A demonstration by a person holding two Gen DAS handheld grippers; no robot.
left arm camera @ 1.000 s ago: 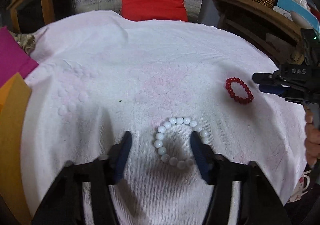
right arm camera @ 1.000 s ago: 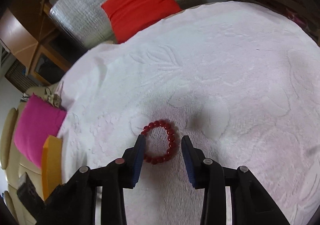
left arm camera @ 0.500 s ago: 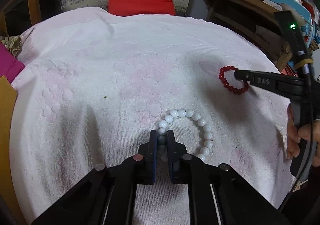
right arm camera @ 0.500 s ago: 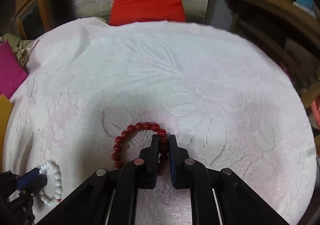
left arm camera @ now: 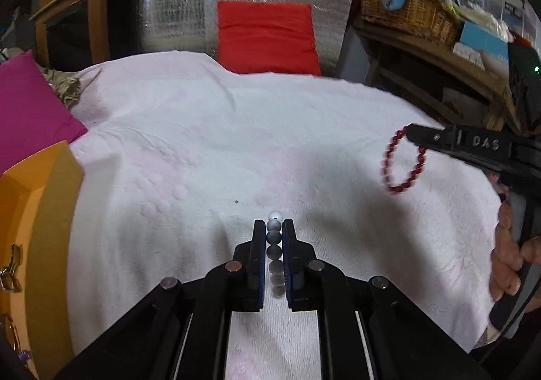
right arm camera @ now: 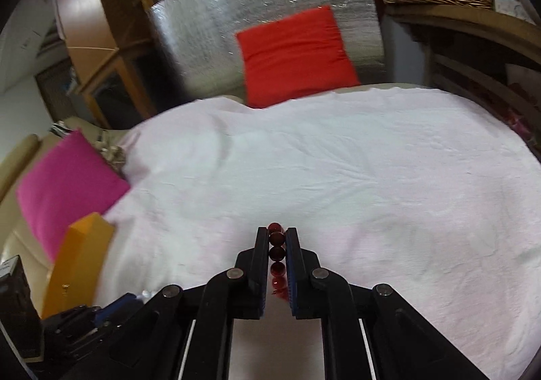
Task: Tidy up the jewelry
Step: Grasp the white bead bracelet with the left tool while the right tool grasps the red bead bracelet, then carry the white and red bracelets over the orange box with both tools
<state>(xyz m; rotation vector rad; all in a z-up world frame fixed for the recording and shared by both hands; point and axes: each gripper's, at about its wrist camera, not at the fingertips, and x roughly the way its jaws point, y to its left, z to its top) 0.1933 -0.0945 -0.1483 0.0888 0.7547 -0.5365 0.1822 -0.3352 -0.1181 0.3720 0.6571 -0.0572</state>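
Observation:
My left gripper [left arm camera: 274,226] is shut on the white bead bracelet [left arm camera: 274,238]; its beads run in a line between the fingers, lifted above the white cloth [left arm camera: 236,150]. My right gripper [right arm camera: 277,233] is shut on the red bead bracelet [right arm camera: 276,246], also held edge-on between the fingers. In the left wrist view the right gripper [left arm camera: 410,133] comes in from the right, and the red bracelet [left arm camera: 402,160] hangs from its tip as a loop above the cloth.
An orange jewelry box [left arm camera: 37,244] with gold clasps stands at the left edge; it also shows in the right wrist view [right arm camera: 81,258]. A pink cushion [left arm camera: 30,109] lies behind it. A red cushion [left arm camera: 267,37] leans on silver foil at the back. A wicker basket [left arm camera: 409,11] sits on a shelf at right.
Both grippers closed on their bracelets and lifted them off the cloth. The red bracelet now hangs in the air. Both cameras have risen and tilted up.

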